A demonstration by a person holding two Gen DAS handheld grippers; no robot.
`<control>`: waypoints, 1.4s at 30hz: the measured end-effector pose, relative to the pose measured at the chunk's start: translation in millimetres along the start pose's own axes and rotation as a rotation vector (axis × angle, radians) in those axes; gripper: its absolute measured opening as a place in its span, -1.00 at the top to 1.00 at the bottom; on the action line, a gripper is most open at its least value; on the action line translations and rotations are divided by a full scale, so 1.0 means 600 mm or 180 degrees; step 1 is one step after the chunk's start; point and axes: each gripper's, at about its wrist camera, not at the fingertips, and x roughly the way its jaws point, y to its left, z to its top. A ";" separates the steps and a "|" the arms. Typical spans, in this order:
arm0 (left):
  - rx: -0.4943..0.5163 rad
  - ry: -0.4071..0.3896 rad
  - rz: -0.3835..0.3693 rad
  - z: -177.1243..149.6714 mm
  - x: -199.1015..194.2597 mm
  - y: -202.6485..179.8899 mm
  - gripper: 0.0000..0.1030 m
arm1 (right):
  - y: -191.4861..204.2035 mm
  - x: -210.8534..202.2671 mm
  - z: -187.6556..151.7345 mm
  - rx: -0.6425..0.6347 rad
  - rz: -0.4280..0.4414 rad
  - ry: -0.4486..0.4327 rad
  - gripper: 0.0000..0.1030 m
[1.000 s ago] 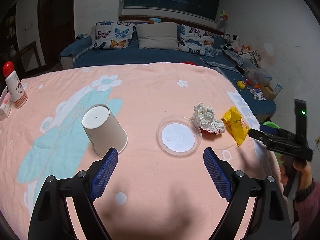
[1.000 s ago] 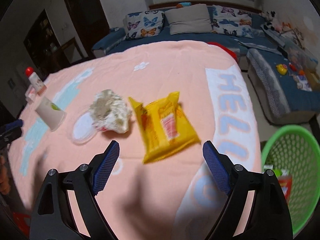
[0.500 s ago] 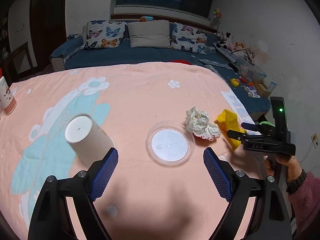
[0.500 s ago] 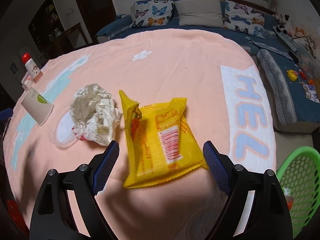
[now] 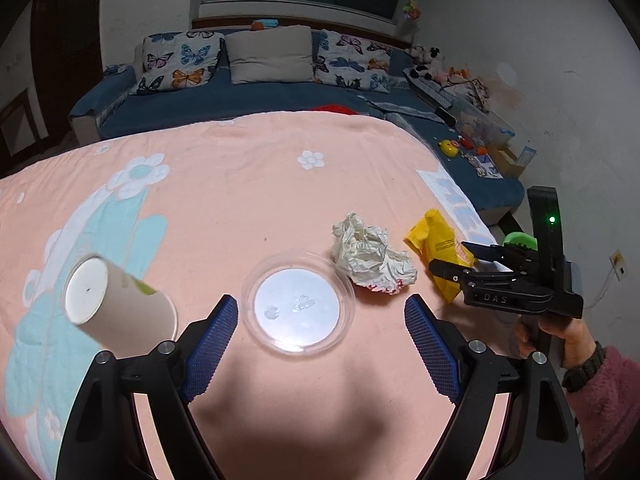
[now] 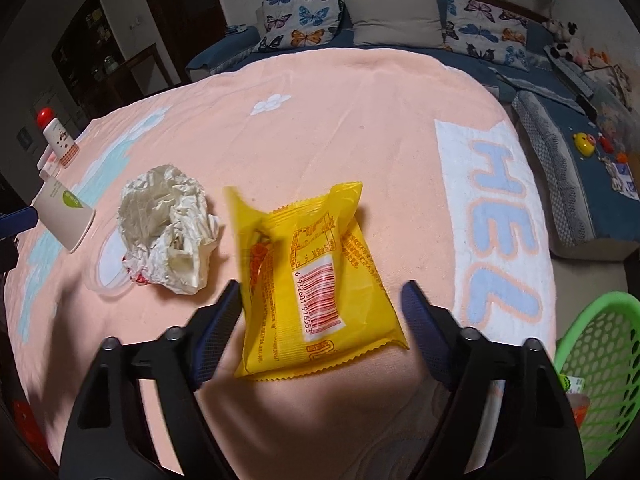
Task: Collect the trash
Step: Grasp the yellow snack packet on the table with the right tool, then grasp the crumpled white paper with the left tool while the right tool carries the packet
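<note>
Nearest to me, the right claw (image 6: 322,310) hangs low over the pink quilt (image 6: 320,120), its blue pads on either side of the yellow snack packet (image 6: 316,280). Its jaws have just been closing, with the packet between them; the left pad looks right against the packet's edge, while the right pad stands a little apart, so nothing is pinched yet. The packet lies barcode up (one end crumpled and lifted).

The left claw (image 5: 320,338) is spread wide above the quilt, its pads flanking the near rim of a clear plastic lid (image 5: 298,304) that lies flat — the pads do not touch it. Just left of that claw, an upturned paper cup (image 5: 116,306) leans on its rim, base tilted toward the camera.

A little further on, a crumpled white wrapper (image 6: 168,224) sits between the lid and the yellow packet, overlapping the lid's edge. Off the quilt's right side, a green mesh basket (image 6: 600,356) stands lower down with some bits inside.

Further back, a red-capped bottle (image 6: 56,136) stands at the quilt's far left corner — and beyond everything, a blue sofa (image 5: 256,96) with butterfly cushions.
</note>
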 end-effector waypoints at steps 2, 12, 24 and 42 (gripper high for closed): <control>0.0062 0.0022 -0.0017 0.004 0.009 -0.009 -0.54 | -0.006 -0.005 -0.001 0.0054 0.0026 -0.0016 -0.19; 0.0392 0.0173 -0.0131 0.038 0.083 -0.058 -0.51 | -0.019 -0.051 -0.018 0.0230 0.0098 -0.0141 0.02; 0.0421 0.0419 -0.0271 0.083 0.161 -0.052 -0.43 | -0.034 -0.121 -0.053 0.0371 0.0106 -0.0302 0.02; 0.0577 0.0282 -0.0161 0.073 0.140 -0.082 0.48 | -0.096 -0.223 -0.130 0.0759 -0.0141 -0.0499 0.02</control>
